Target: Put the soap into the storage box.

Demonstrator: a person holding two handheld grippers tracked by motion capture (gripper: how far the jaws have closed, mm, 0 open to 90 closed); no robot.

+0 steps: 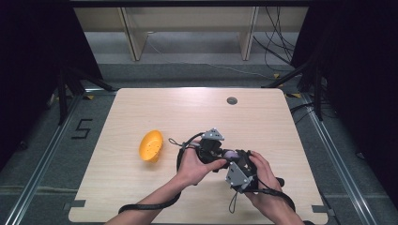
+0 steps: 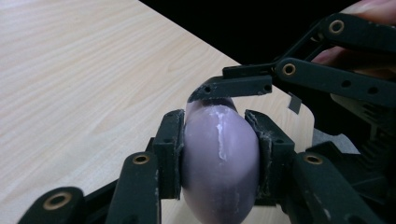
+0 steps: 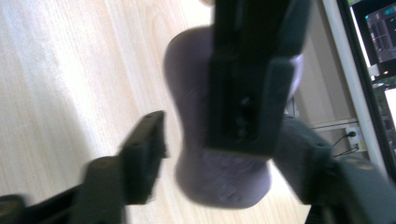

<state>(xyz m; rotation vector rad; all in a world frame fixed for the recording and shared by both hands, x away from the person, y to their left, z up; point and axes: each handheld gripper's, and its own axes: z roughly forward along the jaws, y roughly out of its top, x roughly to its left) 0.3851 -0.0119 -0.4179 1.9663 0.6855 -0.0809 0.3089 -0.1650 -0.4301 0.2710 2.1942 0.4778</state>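
**Purple egg-shaped piece clamped in left gripper, right gripper loose around it**

Table [image 1: 141,108]: light wood, rounded corners, most of the top bare. Wide free room toward the far edge and the left side; the hands work near the front right, not far from the front edge.

Yellow bowl-like shell [image 1: 151,146]: lies on its side left of the hands, well apart from them, open room all round it.

Left hand [image 1: 192,166] carries the left gripper [image 1: 220,157]; right hand [image 1: 263,180] carries the right gripper [image 1: 233,161]. The two meet tip to tip above the table.

Purple piece [image 2: 219,158]: smooth, egg-shaped, white scuff streaks. Held above the table between the two grippers, seen small at [image 1: 230,153] in the high view. In the left gripper view its long axis runs along the jaws, rounded end toward the camera, narrower end pointing away toward the other gripper.

Left gripper: closed tight on the purple piece, pads [image 2: 170,154] pressed on both flanks.

Right gripper: jaws apart. In the right gripper view the left pad [image 3: 147,149] stands clear of the purple piece [image 3: 191,93]; blurred, right side partly hidden behind the left gripper's jaw. One right jaw tip lies at the piece's far end in the left gripper view; touching or not, can't tell.
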